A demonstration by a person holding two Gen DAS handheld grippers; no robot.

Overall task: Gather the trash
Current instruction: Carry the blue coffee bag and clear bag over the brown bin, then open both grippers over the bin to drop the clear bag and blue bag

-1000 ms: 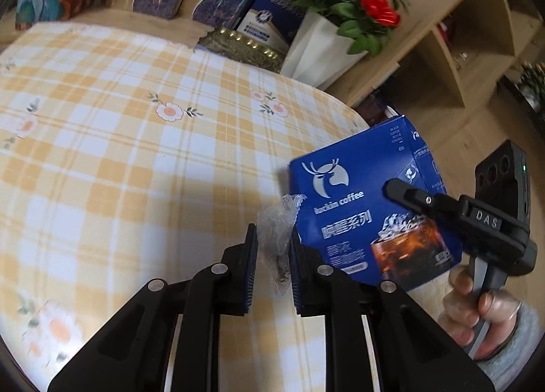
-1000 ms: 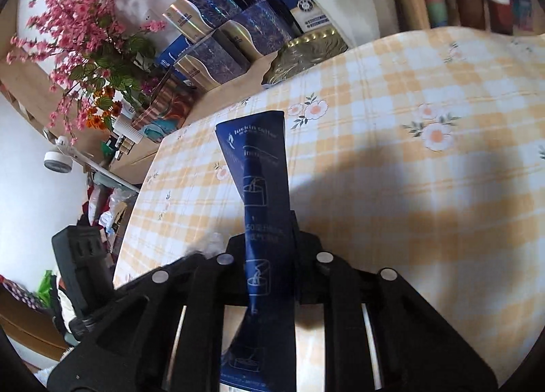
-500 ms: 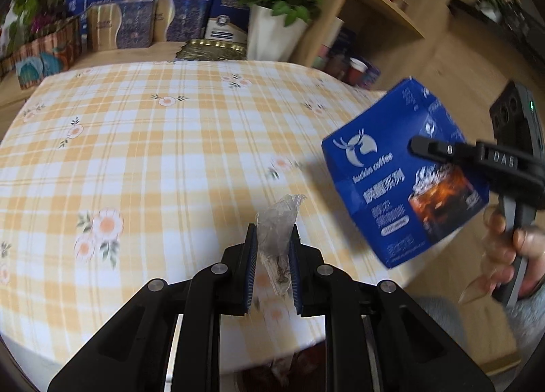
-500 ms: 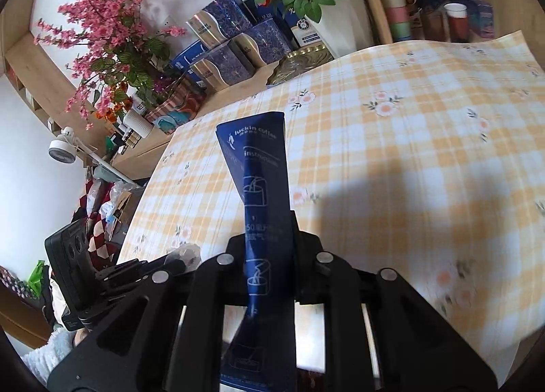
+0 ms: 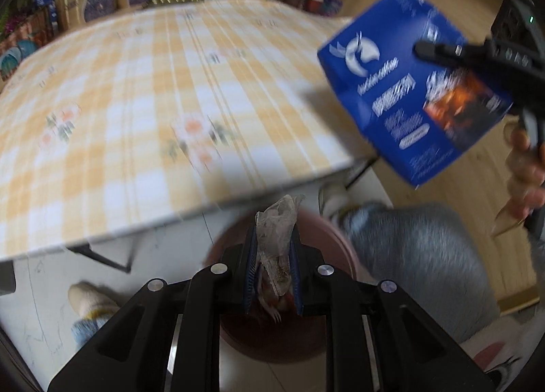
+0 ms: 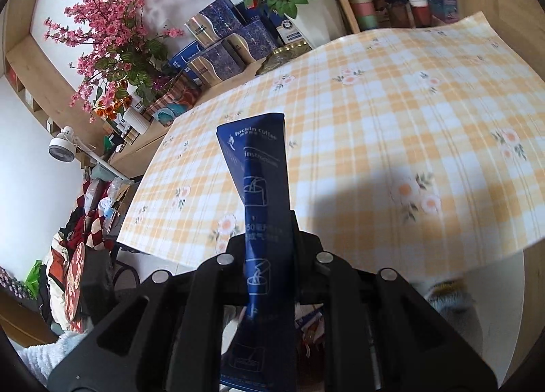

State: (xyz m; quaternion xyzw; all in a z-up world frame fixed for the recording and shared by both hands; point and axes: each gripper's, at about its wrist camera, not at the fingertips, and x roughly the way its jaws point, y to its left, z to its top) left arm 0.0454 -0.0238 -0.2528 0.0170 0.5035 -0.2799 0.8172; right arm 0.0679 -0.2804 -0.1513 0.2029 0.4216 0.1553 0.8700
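the left gripper (image 5: 271,269) is clenched on a crumpled clear wrapper (image 5: 277,238), held above a reddish-brown bin (image 5: 286,330) on the floor at 6 o'clock below the checked table (image 5: 136,102). at 3 o'clock the right gripper (image 6: 269,249) grasps a flattened blue coffee box (image 5: 412,85), off the table edge, with a hand (image 5: 526,174) on its handle. a grey-clad leg (image 5: 419,262) sits beside the bin.

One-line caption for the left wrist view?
Left tool grips a crumpled clear wrapper above a pink bin; right tool holds a blue coffee box.
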